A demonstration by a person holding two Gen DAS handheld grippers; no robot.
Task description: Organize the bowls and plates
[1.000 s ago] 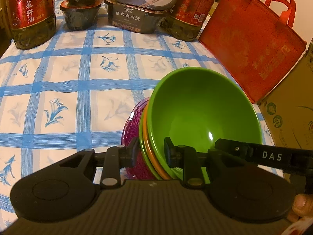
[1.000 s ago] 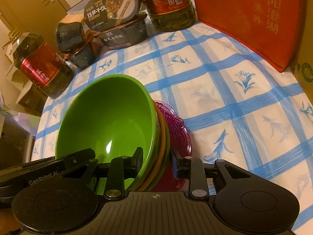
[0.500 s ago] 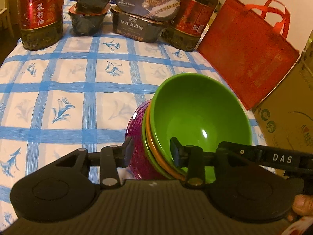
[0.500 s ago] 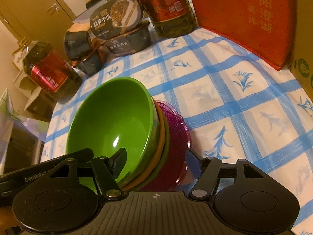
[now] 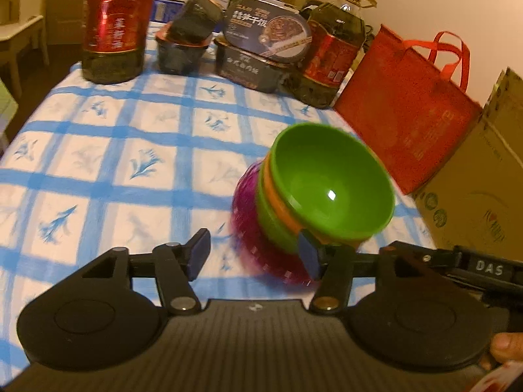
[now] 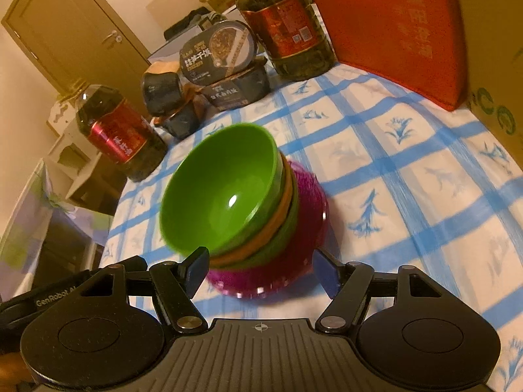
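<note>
Tablecloth [image 5: 98, 150] in blue checks under stacked bowls [image 6: 242, 209]; left gripper [image 5: 253, 254] opening, right gripper [image 6: 261, 269] wide, both empty.

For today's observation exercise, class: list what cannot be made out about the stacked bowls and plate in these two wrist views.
- Lower green bowl and orange bowl, both views: only rims show; the top green bowl fills them.
- Purple plate, both views: motion-blurred, centre covered by the bowls.
- Stack's near edge, left wrist view: hidden behind a fingertip.
</note>
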